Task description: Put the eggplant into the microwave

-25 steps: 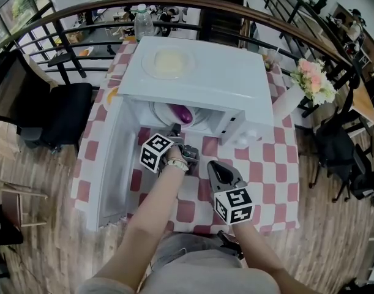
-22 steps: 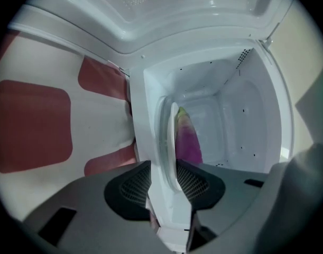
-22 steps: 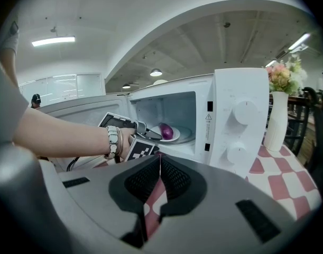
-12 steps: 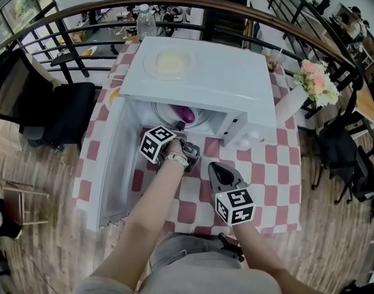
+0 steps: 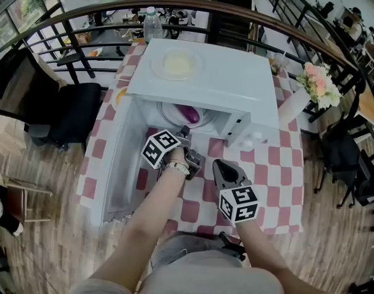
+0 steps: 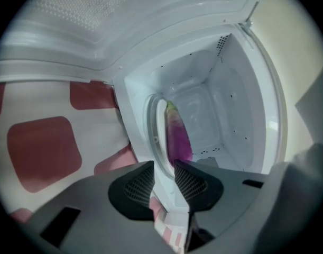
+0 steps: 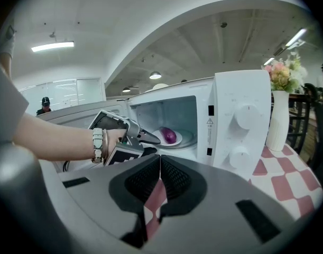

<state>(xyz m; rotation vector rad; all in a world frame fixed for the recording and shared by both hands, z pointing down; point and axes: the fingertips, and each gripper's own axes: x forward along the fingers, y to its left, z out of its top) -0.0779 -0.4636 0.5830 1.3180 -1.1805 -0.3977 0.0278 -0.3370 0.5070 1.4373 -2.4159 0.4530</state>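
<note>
Eggplant [image 5: 188, 113] laid on the glass plate [image 5: 169, 111] inside the open microwave [image 5: 211, 78], left tongs [image 5: 184, 131] held at its mouth, spread yet just narrowed, seemingly pinching nothing, eggplant at their twelve o'clock, right tongs [image 5: 220, 164] pressed together, empty, held over the worktop [image 5: 272, 170] at five o'clock.

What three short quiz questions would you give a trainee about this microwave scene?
1. The eggplant lies: A) on a plate inside the microwave; B) on the tablecloth; C) on the floor.
2. True or false: the microwave's door stands open.
3. In what state is the right gripper?

Key: 1 A. 2 True. 3 Shut, with nothing held.
</note>
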